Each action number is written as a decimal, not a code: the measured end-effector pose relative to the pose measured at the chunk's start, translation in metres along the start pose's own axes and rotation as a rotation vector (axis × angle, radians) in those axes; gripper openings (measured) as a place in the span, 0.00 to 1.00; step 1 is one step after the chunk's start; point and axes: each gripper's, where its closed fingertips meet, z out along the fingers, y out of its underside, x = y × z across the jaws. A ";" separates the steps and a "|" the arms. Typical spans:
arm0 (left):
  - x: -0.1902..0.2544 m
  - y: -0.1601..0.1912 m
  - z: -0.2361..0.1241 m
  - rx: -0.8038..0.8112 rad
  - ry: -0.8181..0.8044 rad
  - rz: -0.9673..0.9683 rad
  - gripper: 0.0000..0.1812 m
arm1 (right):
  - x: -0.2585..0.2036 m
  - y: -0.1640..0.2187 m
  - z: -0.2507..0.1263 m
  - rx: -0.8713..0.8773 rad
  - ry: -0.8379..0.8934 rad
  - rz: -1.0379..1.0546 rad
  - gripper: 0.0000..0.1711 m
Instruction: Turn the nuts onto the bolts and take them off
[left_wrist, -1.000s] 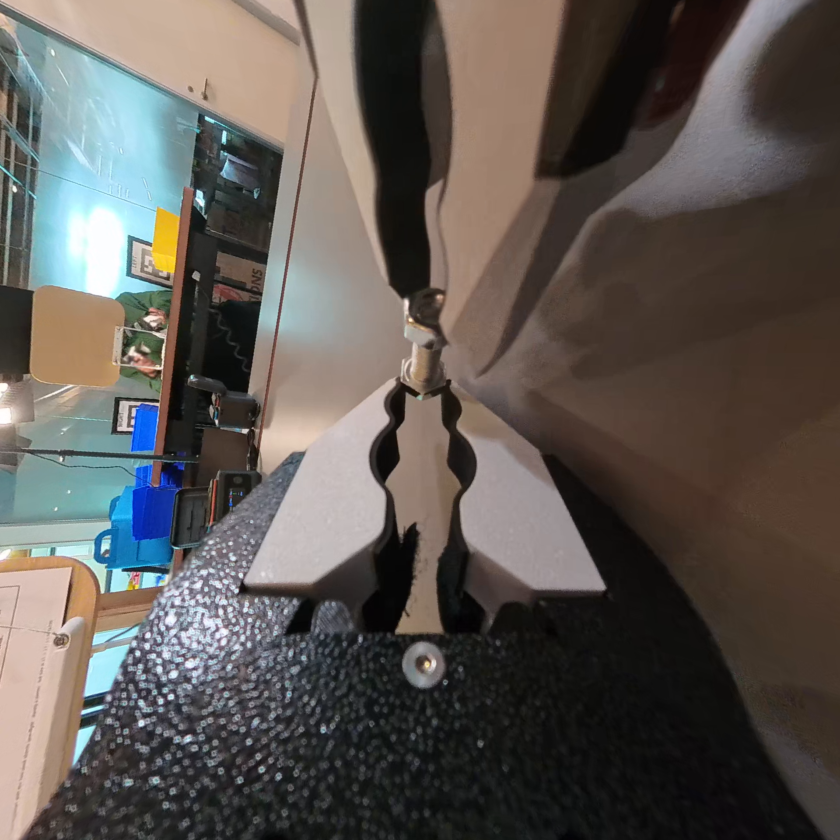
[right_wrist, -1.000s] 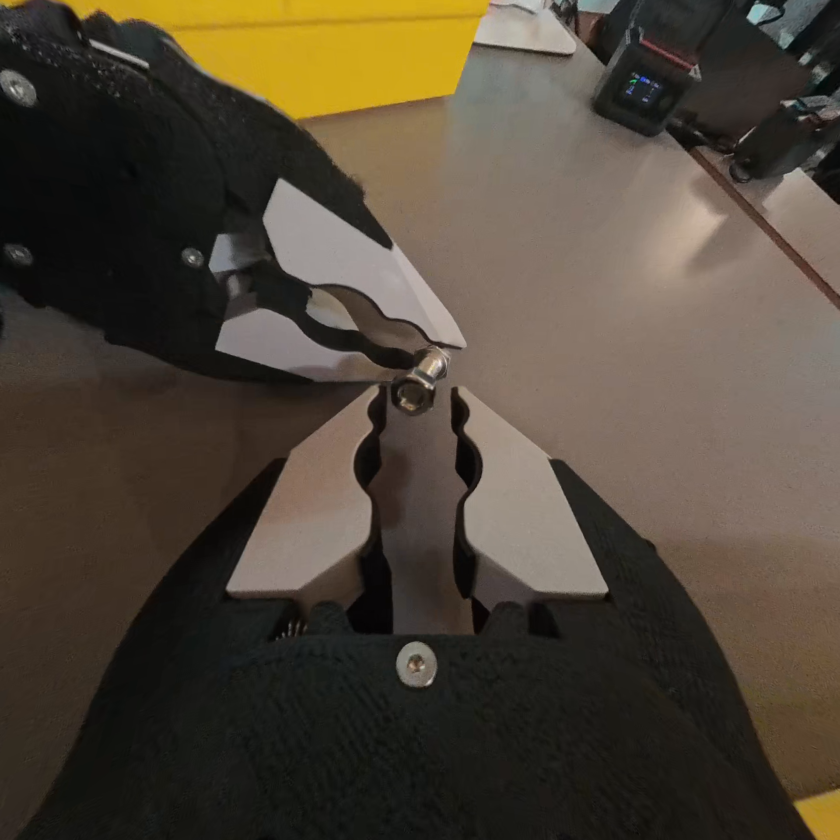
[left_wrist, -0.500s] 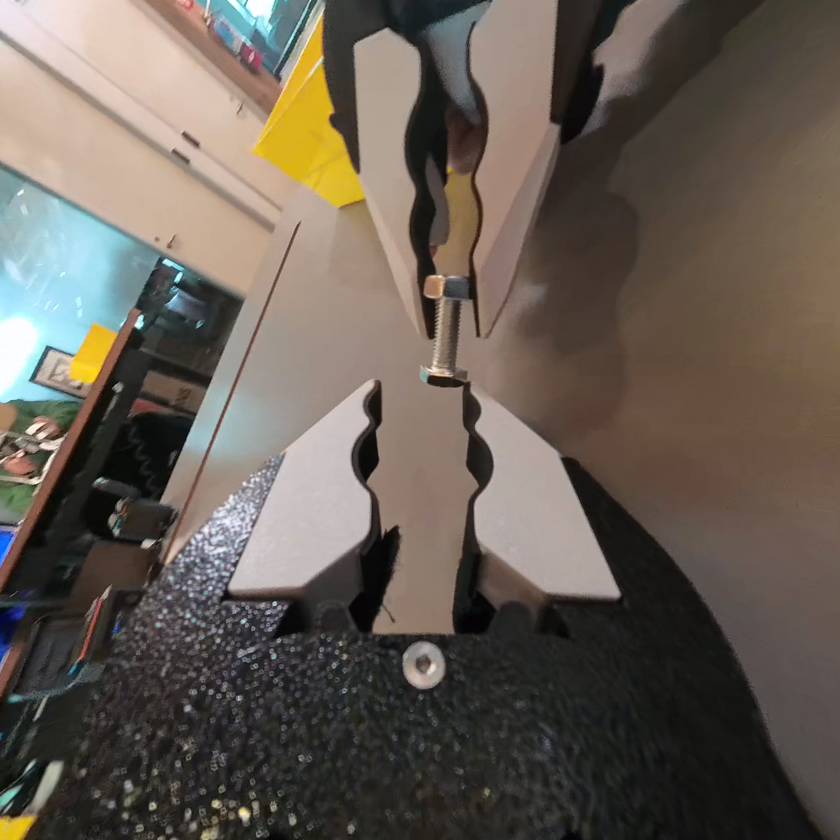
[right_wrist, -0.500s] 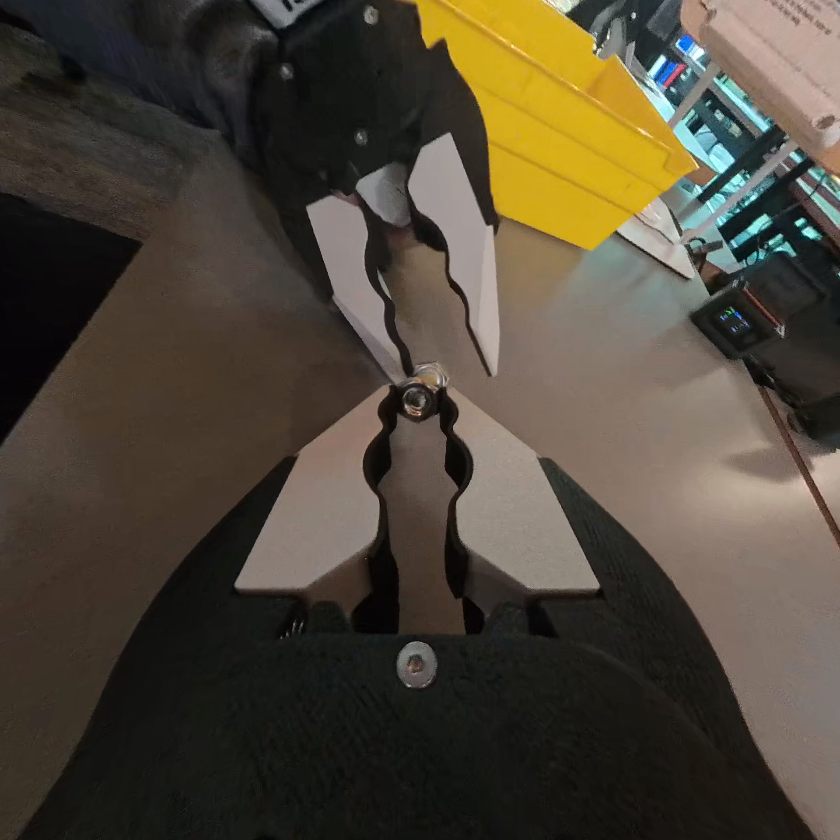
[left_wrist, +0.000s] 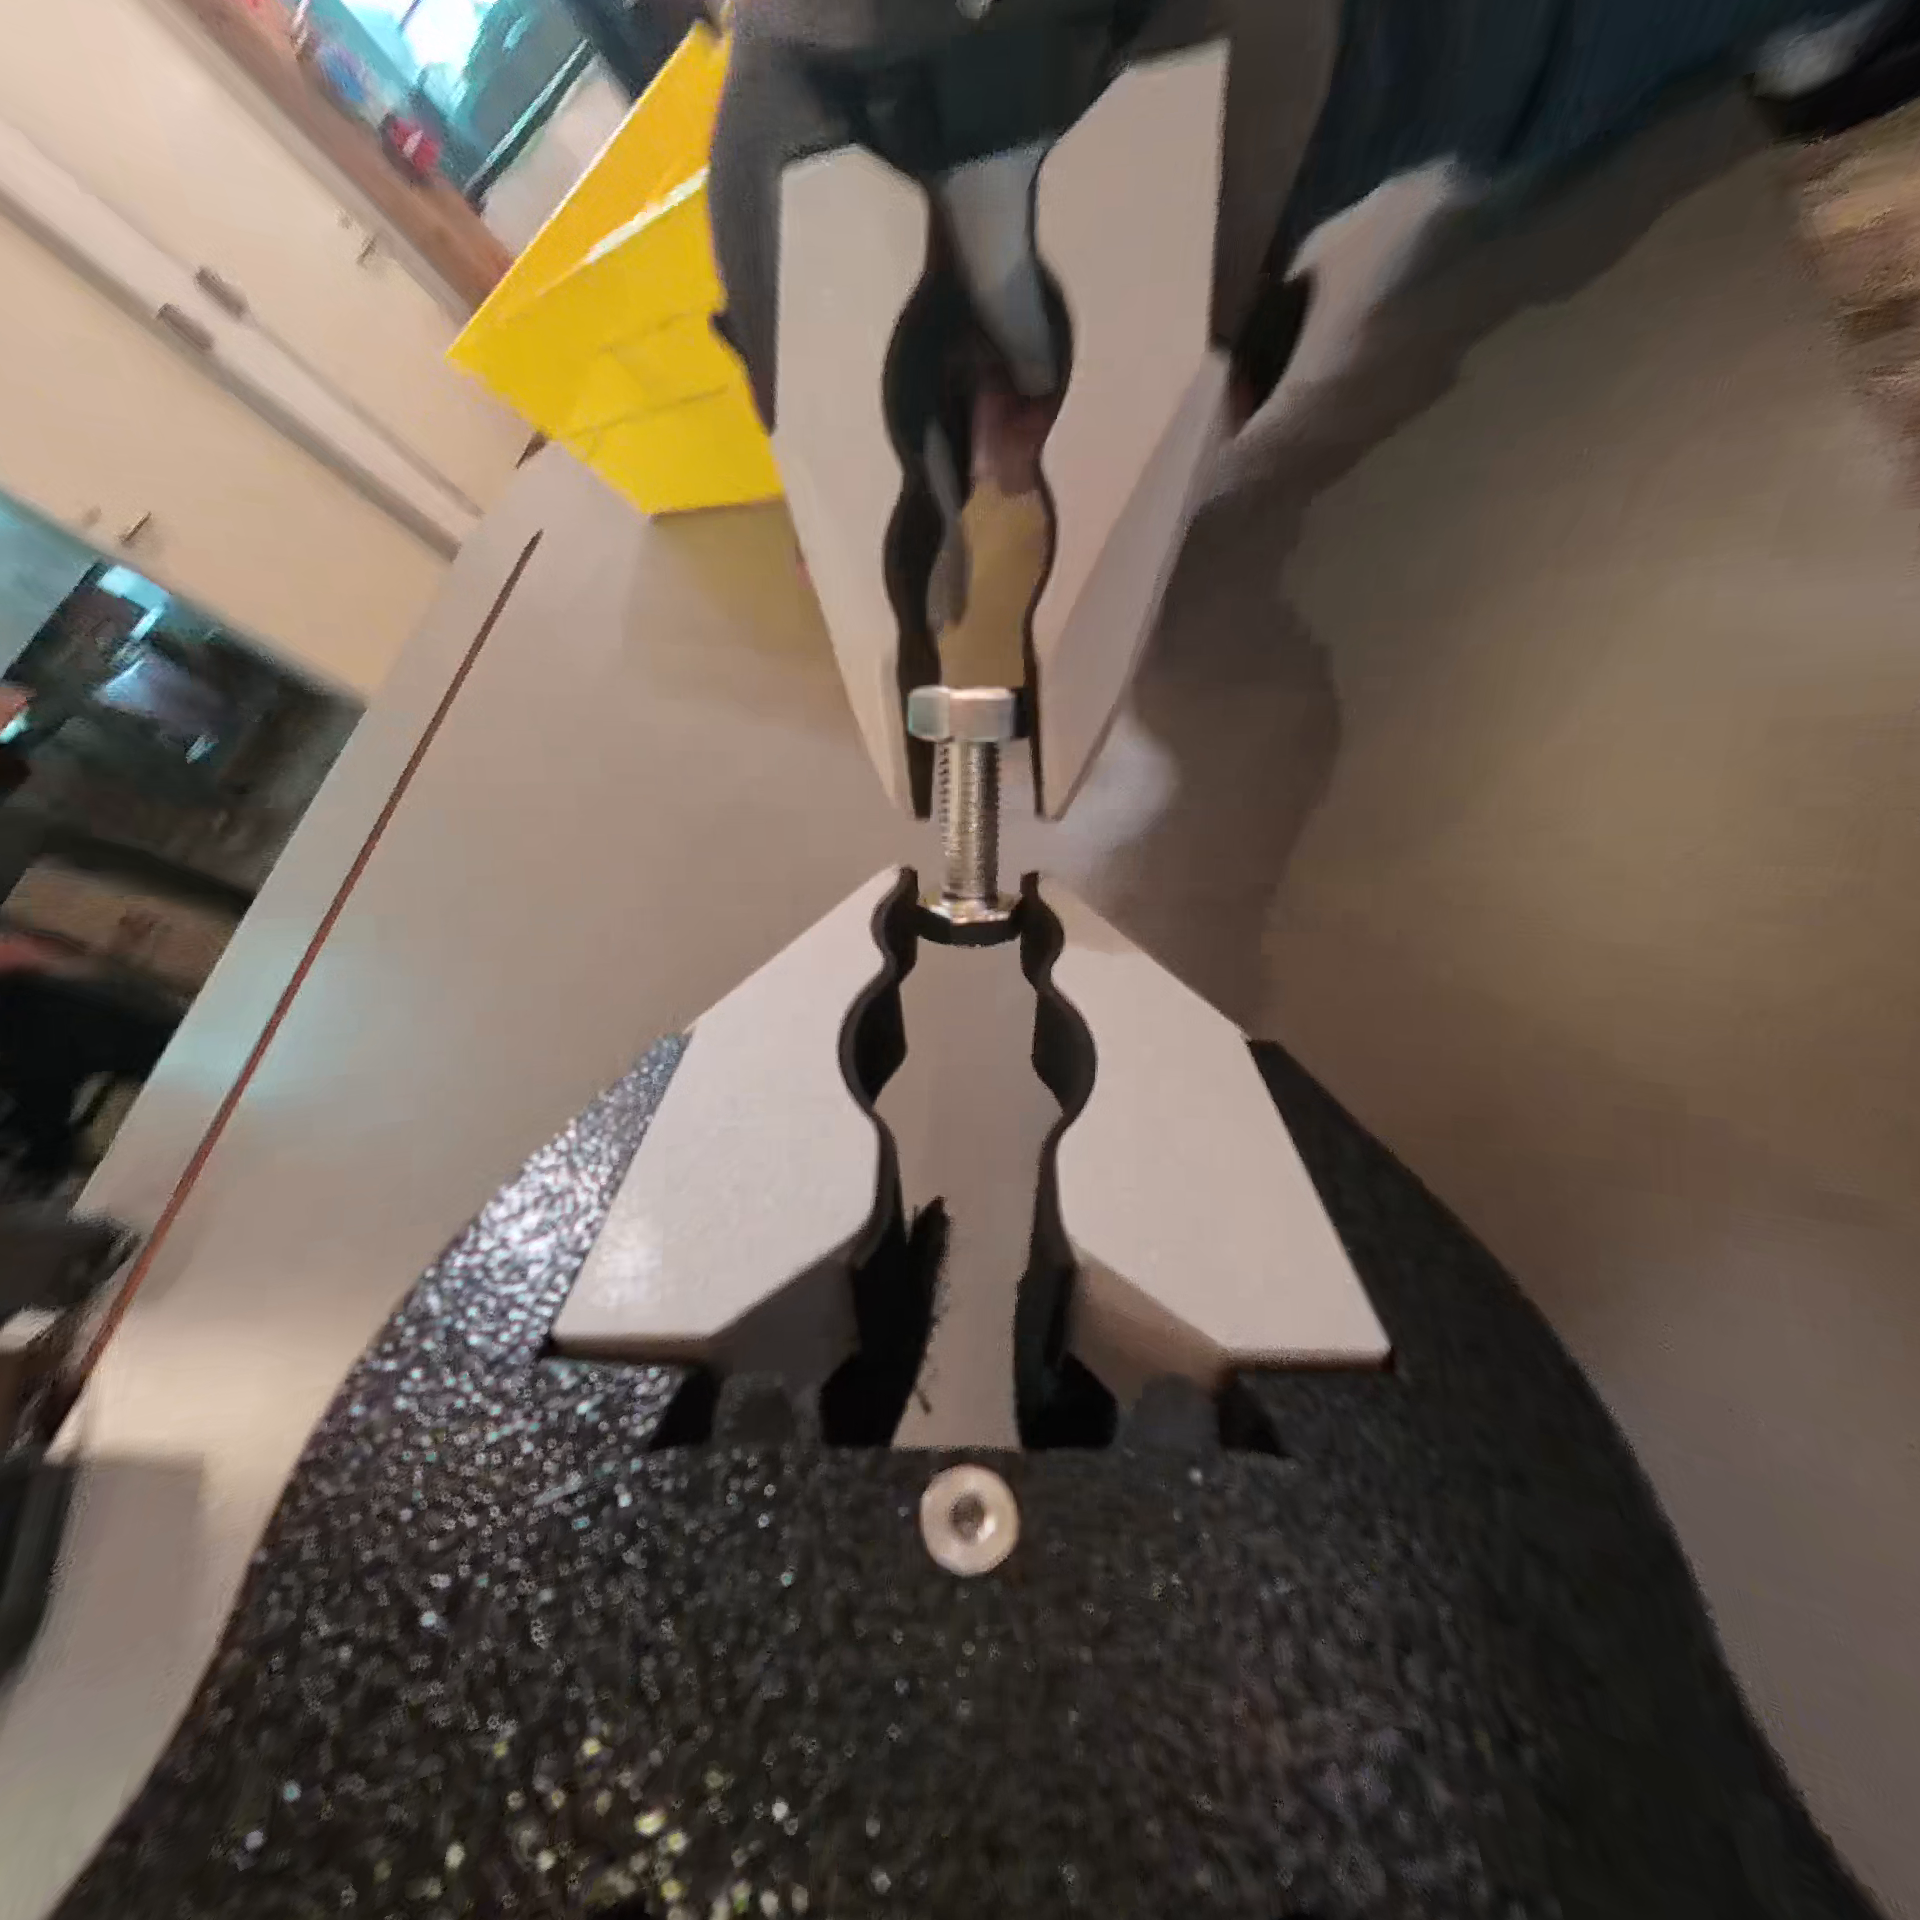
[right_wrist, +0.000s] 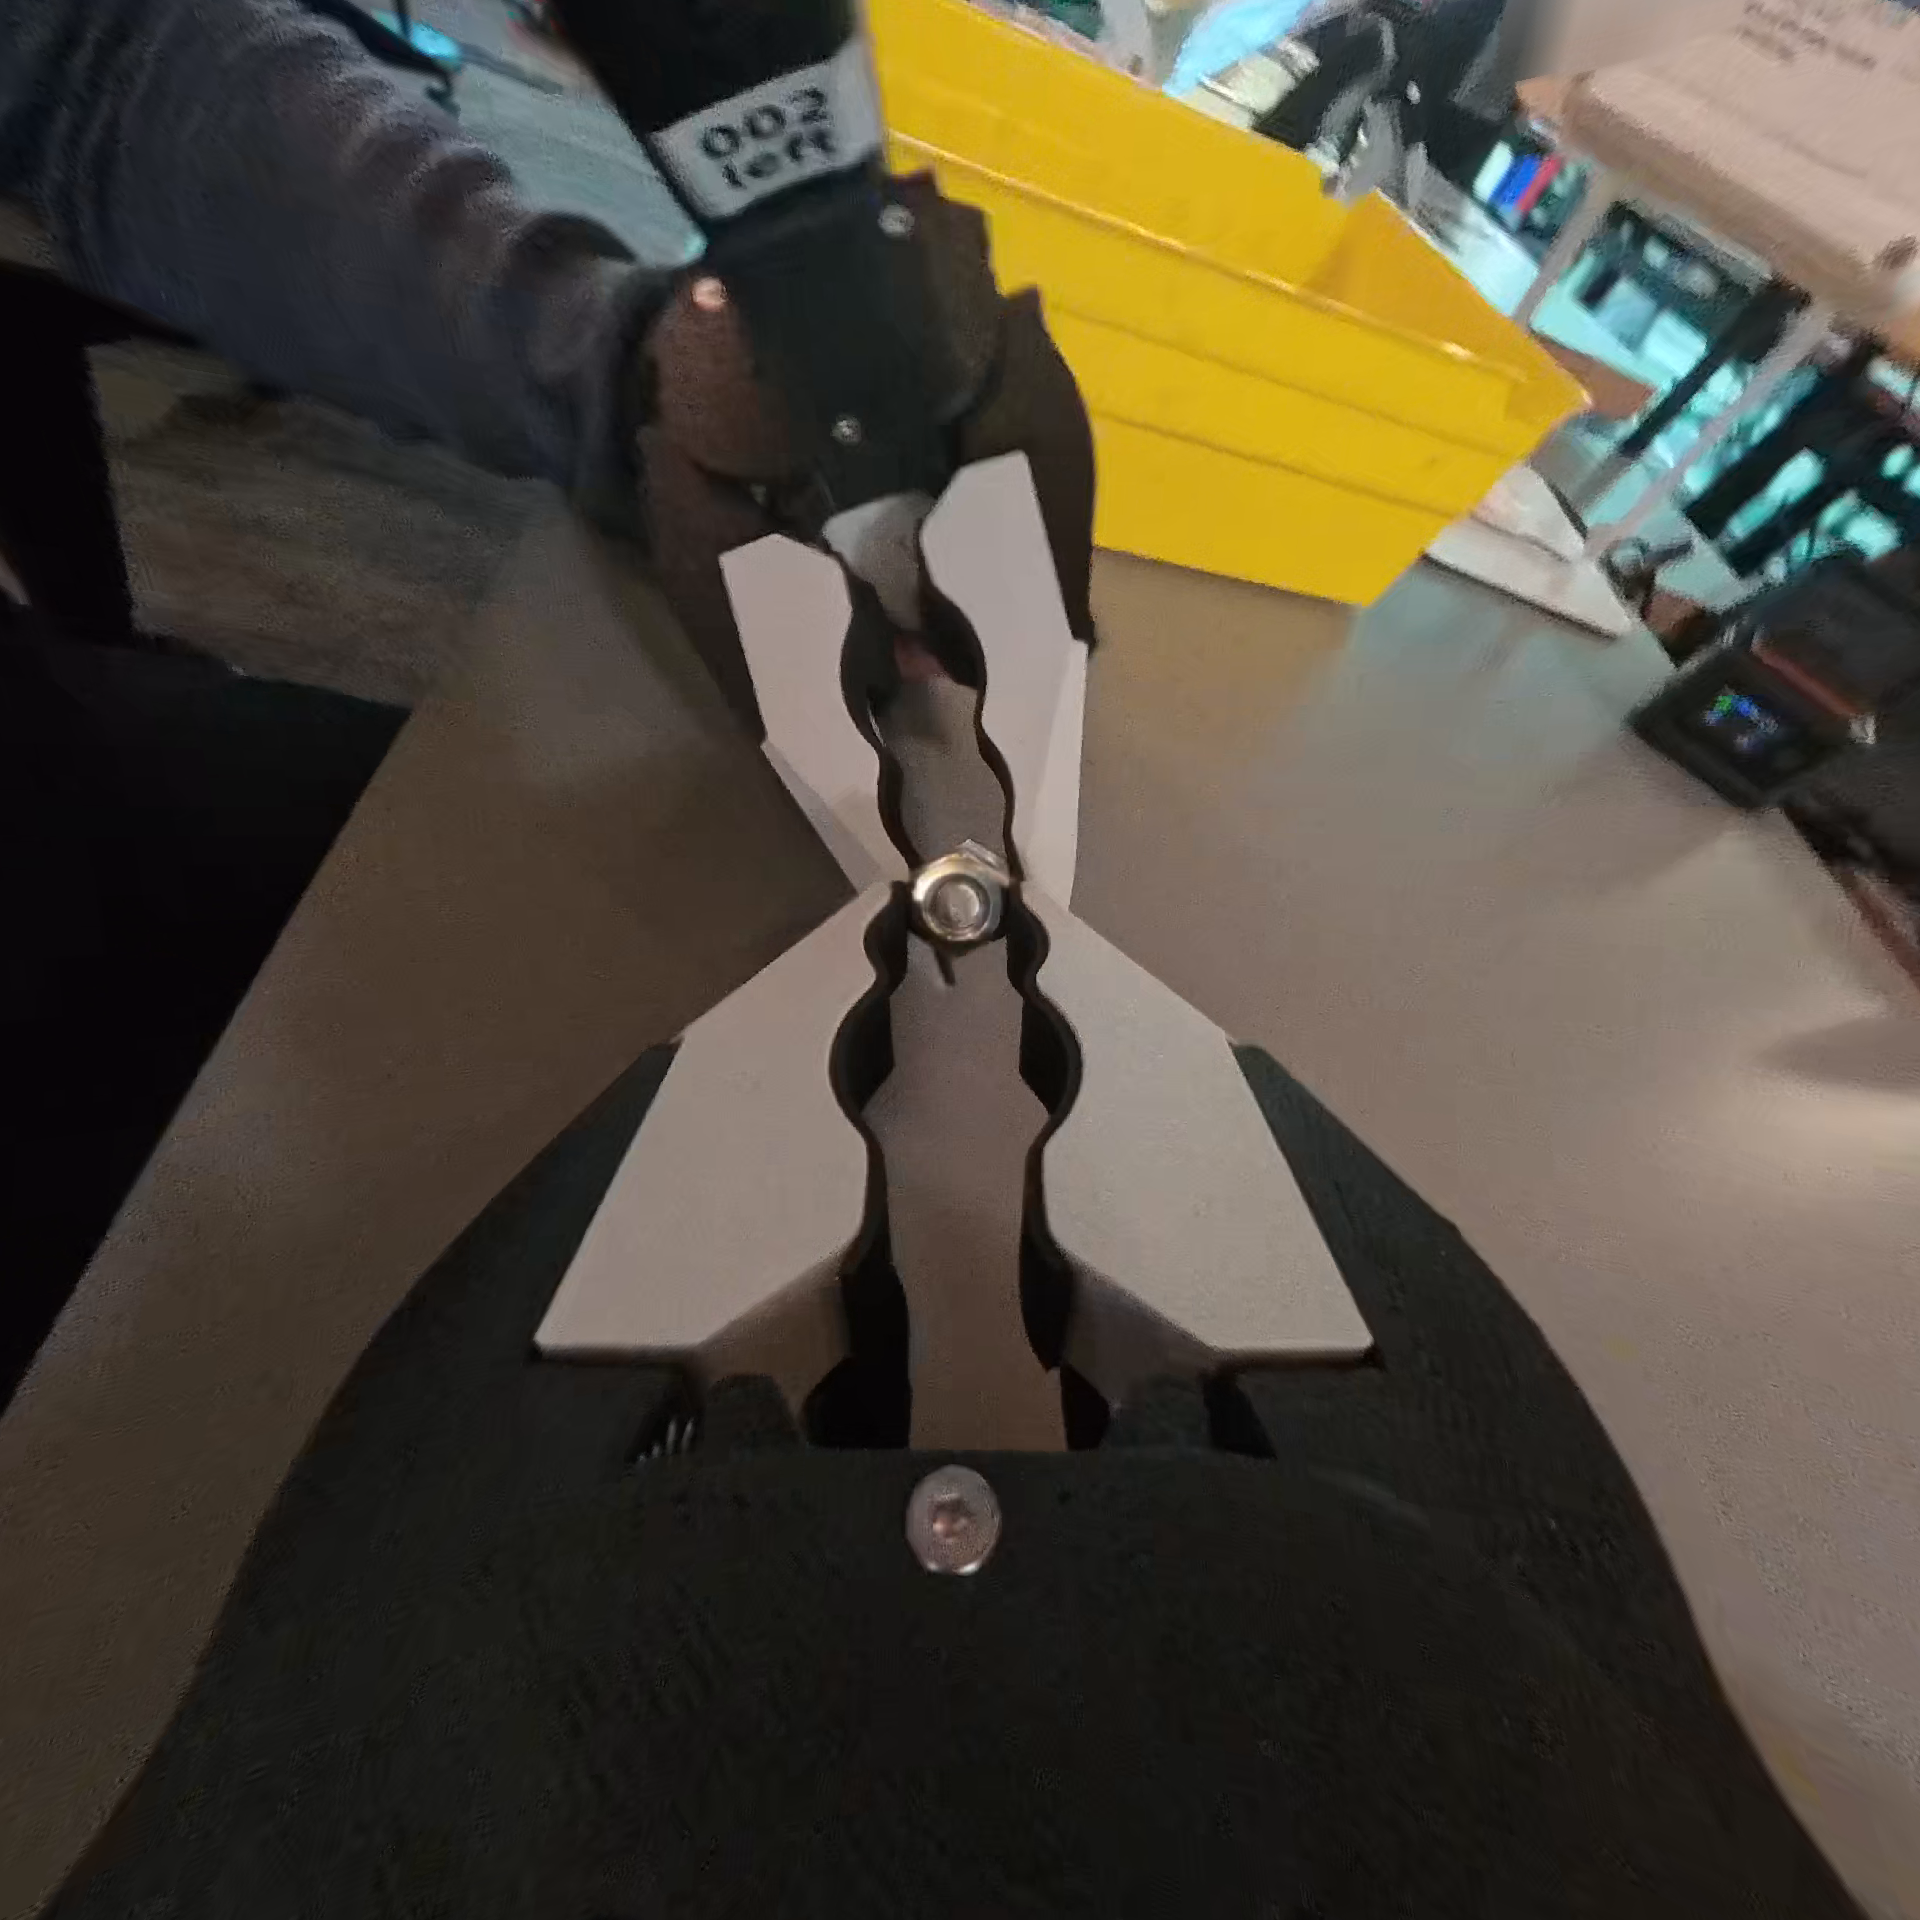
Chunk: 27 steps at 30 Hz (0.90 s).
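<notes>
A steel bolt (left_wrist: 966, 821) with a hex nut (left_wrist: 968, 909) on its thread end hangs in the air between the two grippers, above the grey table (left_wrist: 1558, 831). My left gripper (left_wrist: 966, 912) is shut on the nut at its fingertips. My right gripper (right_wrist: 956, 904) is shut on the bolt's hex head (right_wrist: 956, 902), which I see end-on. In the left wrist view the right gripper (left_wrist: 971, 810) comes in from the top, tip to tip with mine, holding the bolt head (left_wrist: 961, 714). In the right wrist view the left gripper (right_wrist: 951, 831) points toward me, held by a dark-sleeved arm (right_wrist: 312, 229).
Stacked yellow bins (right_wrist: 1247, 343) stand on the table behind the grippers; they also show in the left wrist view (left_wrist: 634, 343). A small black device with a lit screen (right_wrist: 1735, 727) sits at the table's right. The table's edge (left_wrist: 312, 935) runs along the left. My two grippers' fingertips are within a few centimetres of each other.
Half a second ago my left jaws stood open around the nut; now they are shut on it. Both views have swung round. The right gripper kept hold of the bolt head.
</notes>
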 end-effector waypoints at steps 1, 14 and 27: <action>-0.009 0.010 0.001 -0.068 -0.059 0.017 0.10 | 0.007 0.005 0.001 -0.033 0.025 0.099 0.14; -0.018 0.025 0.005 -0.206 -0.141 0.058 0.09 | 0.015 0.015 0.009 -0.271 0.108 0.264 0.28; -0.018 0.026 0.005 -0.229 -0.151 0.067 0.09 | 0.026 0.019 0.011 -0.326 0.211 0.291 0.18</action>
